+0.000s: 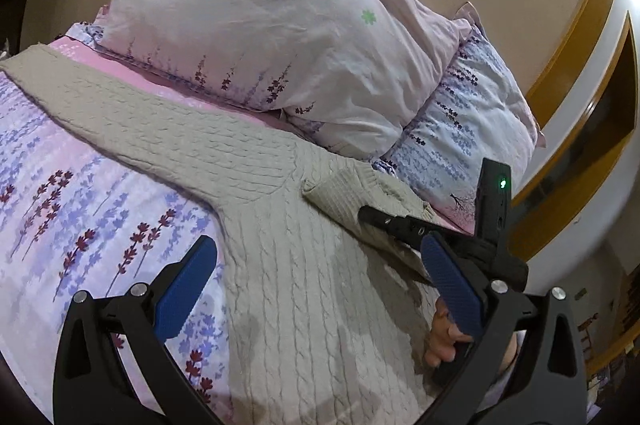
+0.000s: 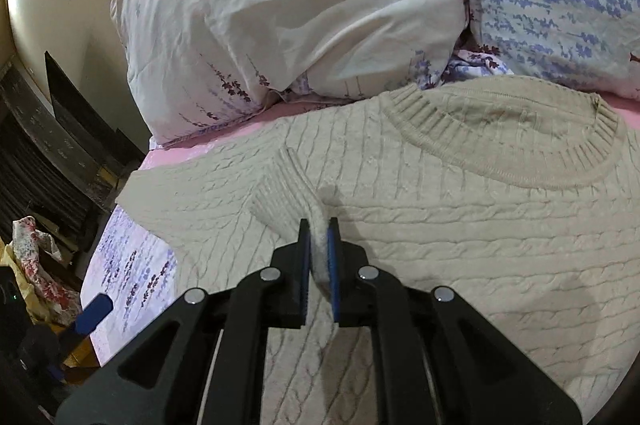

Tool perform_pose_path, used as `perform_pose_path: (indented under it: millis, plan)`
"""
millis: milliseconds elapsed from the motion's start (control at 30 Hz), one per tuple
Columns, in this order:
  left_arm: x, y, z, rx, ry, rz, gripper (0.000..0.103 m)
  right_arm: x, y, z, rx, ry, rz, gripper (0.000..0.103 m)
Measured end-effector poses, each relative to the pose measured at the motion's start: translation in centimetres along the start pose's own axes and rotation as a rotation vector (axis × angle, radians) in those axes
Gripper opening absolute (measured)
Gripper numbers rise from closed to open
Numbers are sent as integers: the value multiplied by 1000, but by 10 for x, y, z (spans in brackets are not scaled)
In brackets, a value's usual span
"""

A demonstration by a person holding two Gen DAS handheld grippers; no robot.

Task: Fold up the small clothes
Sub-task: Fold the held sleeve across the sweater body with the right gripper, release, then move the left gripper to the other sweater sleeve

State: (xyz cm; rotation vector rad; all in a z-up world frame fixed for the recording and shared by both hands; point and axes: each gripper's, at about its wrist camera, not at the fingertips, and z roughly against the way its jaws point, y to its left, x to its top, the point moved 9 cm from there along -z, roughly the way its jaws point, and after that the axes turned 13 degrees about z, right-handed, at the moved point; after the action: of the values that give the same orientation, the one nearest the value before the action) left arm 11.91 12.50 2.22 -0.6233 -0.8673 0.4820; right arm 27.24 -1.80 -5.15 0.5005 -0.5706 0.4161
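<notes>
Our right tongs [image 2: 319, 239] pinch the ribbed cuff [image 2: 284, 193] of the beige cable-knit sweater [image 2: 460, 225]; left tongs [image 1: 320, 277] gape wide above it, floral pillows [image 1: 280, 25] beyond.

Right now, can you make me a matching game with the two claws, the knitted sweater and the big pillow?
Things:
1. left claw
2. right claw
3. beige cable-knit sweater
4. big white pillow with a green flower

States:
A. pinching a sleeve cuff
B. lying flat on the bedsheet
C. open, holding nothing
D. piled at the head of the bed

Pairs: 1-C, 2-A, 3-B, 4-D
</notes>
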Motion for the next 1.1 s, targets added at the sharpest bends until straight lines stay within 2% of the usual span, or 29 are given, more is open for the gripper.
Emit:
perform_pose_path:
  millis: [33,133,200,267,300,400,467,500,533,600,667,767,833,867,900,933,967,1000,1100]
  plan:
    - [1,0,-3,6,9,-2,102,-8,0,-4,7,20,-4,8]
    - [3,-3,-12,21,37,-14,102,-20,14,-11,31,81,56,17]
    - [3,-4,-17,18,58,-12,102,-22,20,-5,79,91,62,43]
    - [1,-4,-22,6,85,2,102,-20,14,16,87,58,36,53]
    - [0,-4,-26,1,103,11,102,-18,7,26,67,34,32,53]
    - [-1,-6,-37,4,137,16,102,-7,-54,73,-142,-60,-16,53]
    - [-2,-10,-47,2,166,8,96,-8,-130,113,-333,-92,-142,53]
    - [-1,-14,-54,-1,187,2,90,-12,-152,123,-387,-89,-181,53]
    - [1,-17,-59,-5,203,-4,87,-20,-194,142,-484,-71,-257,52]
    - [6,-22,-73,6,219,-24,84,-32,-236,160,-546,-50,-335,51]
    - [11,-23,-87,33,236,-36,80,-45,-268,168,-572,-14,-396,51]
    - [13,-25,-107,37,284,-39,75,-56,-290,164,-562,37,-427,51]
    - [13,-26,-117,37,300,-42,73,-60,-297,163,-568,37,-425,49]
    - [12,-26,-120,42,305,-46,71,-62,-298,158,-556,52,-415,46]
    - [10,-26,-124,45,314,-51,67,-60,-297,151,-541,57,-412,31]
    - [8,-25,-127,47,324,-55,63,-61,-293,145,-499,52,-404,22]
    - [5,-25,-132,47,339,-59,61,-61,-292,145,-506,41,-384,19]
    - [4,-25,-136,53,347,-61,58,-61,-290,145,-515,25,-365,9]
    - [-2,-24,-150,83,360,-76,55,-60,-299,150,-518,-23,-417,8]
